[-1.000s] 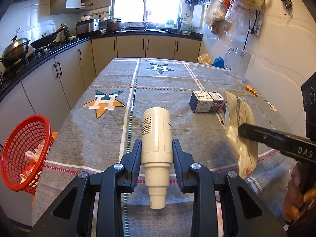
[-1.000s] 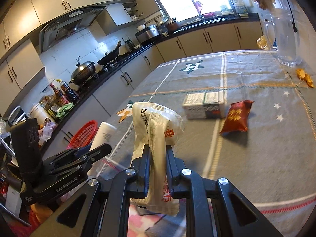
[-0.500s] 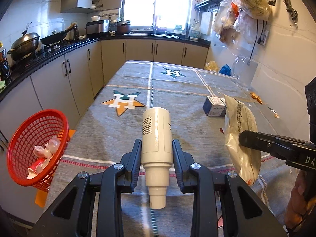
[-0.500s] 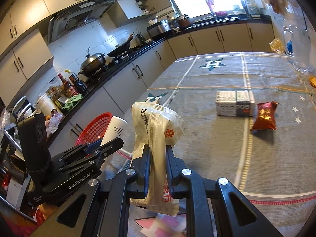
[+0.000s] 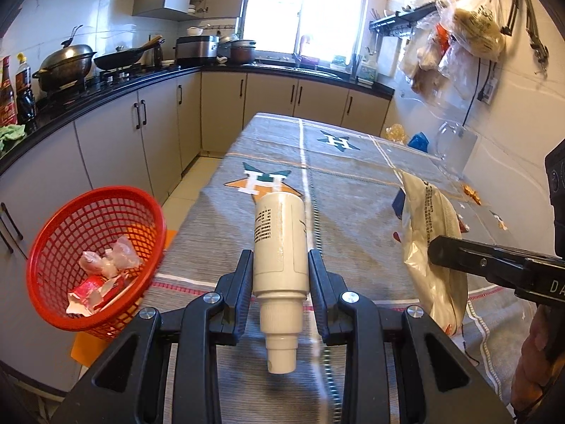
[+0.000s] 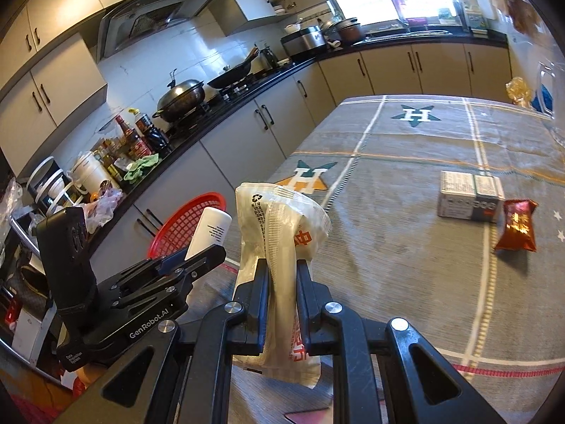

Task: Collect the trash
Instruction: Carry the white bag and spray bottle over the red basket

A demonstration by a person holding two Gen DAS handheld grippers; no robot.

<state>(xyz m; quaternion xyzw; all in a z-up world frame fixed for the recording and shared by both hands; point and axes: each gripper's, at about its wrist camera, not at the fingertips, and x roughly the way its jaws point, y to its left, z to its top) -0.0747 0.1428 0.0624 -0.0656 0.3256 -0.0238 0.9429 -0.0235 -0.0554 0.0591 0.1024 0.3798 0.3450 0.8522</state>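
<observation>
My left gripper [image 5: 280, 265] is shut on a white plastic bottle [image 5: 279, 243], held above the near end of the table. A red mesh basket [image 5: 95, 258] with crumpled wrappers inside hangs at the table's left edge, to the left of the bottle. My right gripper [image 6: 280, 275] is shut on a pale plastic food bag [image 6: 279, 233], held upright; the bag also shows in the left wrist view [image 5: 432, 247]. In the right wrist view the left gripper [image 6: 208, 258] and bottle [image 6: 208, 229] sit to the left, in front of the basket [image 6: 183, 222].
A grey box [image 6: 469, 199] and a red snack packet [image 6: 517, 224] lie on the grey tablecloth [image 6: 406, 162] further out. A clear jug [image 5: 455, 152] stands at the right by the wall. Kitchen cabinets and a stove counter [image 5: 106, 81] run along the left.
Both grippers have pulled back toward the near end of the table and turned left with their loads. The red basket now looms larger and closer on the left.
</observation>
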